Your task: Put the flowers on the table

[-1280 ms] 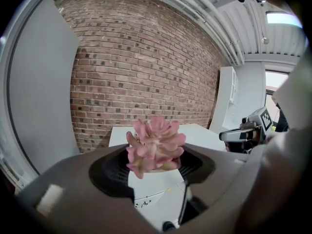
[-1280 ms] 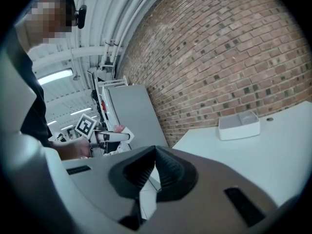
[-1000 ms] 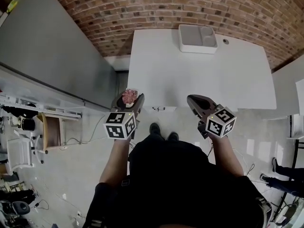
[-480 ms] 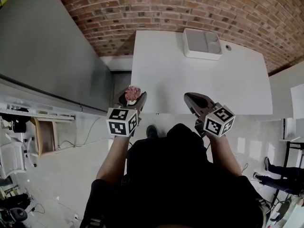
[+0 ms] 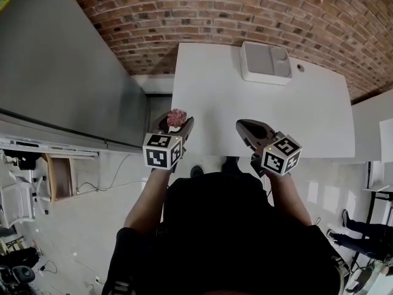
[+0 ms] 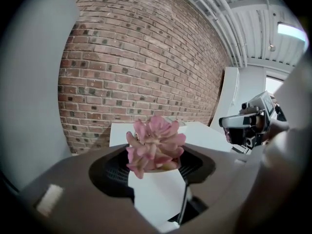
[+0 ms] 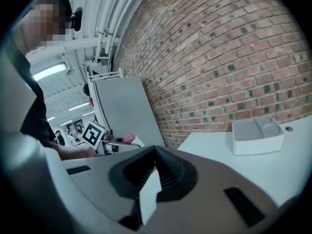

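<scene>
Item: pink flower (image 5: pixel 177 117), clamped by its head between your left gripper's (image 5: pixel 175 123) wide-set jaws, in the air at the near left corner of the white table (image 5: pixel 264 109).
Right gripper (image 5: pixel 241 126): jaws together, empty, above the near edge.
Risks: if you release here, the flower may fall past the corner to the floor. Squeezing harder would likely crush the petals.

The white worktop (image 5: pixel 258 115) is lying open across its near half; a grey tray (image 5: pixel 266 63) is sitting at the far edge, a brick wall (image 5: pixel 245 11) standing behind.
</scene>
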Motion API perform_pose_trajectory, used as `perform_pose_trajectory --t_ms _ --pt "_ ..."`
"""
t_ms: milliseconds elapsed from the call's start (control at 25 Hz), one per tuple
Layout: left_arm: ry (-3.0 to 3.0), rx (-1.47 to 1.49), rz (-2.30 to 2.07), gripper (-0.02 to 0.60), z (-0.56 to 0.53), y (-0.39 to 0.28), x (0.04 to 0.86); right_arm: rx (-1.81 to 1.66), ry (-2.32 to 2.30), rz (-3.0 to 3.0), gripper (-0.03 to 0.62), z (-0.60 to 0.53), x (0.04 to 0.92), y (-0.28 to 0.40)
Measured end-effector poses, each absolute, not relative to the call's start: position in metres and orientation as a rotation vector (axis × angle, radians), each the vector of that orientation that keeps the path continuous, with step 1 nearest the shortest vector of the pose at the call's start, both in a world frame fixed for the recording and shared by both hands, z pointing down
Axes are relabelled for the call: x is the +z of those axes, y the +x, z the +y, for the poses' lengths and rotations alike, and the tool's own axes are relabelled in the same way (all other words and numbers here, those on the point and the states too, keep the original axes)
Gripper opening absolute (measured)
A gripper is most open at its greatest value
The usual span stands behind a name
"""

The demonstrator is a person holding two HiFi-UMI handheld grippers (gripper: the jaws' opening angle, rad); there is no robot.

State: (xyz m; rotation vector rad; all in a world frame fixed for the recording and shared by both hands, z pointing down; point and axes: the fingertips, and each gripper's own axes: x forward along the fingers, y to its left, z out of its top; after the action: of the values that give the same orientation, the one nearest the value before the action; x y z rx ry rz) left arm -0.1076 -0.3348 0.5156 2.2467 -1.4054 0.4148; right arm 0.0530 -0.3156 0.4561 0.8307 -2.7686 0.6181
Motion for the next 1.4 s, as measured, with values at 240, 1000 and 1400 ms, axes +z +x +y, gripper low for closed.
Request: perform_pose_trajectory --t_ms 240,1000,1400 --pt "2.205 0.442 -1.401 0.267 -0.365 -0.088 0.53 0.623 0.834 -2.765 0.009 -0.35 0.455 0.081" --pt "2.092 0.604 -1.298 0.267 -0.437 -0.044 0.647 0.706 0.838 -2.691 0.009 -0.39 0.482 0.12" --pt "2.126 0.648 -1.232 0.267 -0.454 -0.034 0.682 0.733 0.885 -2.64 0.009 -0.395 0.491 0.131"
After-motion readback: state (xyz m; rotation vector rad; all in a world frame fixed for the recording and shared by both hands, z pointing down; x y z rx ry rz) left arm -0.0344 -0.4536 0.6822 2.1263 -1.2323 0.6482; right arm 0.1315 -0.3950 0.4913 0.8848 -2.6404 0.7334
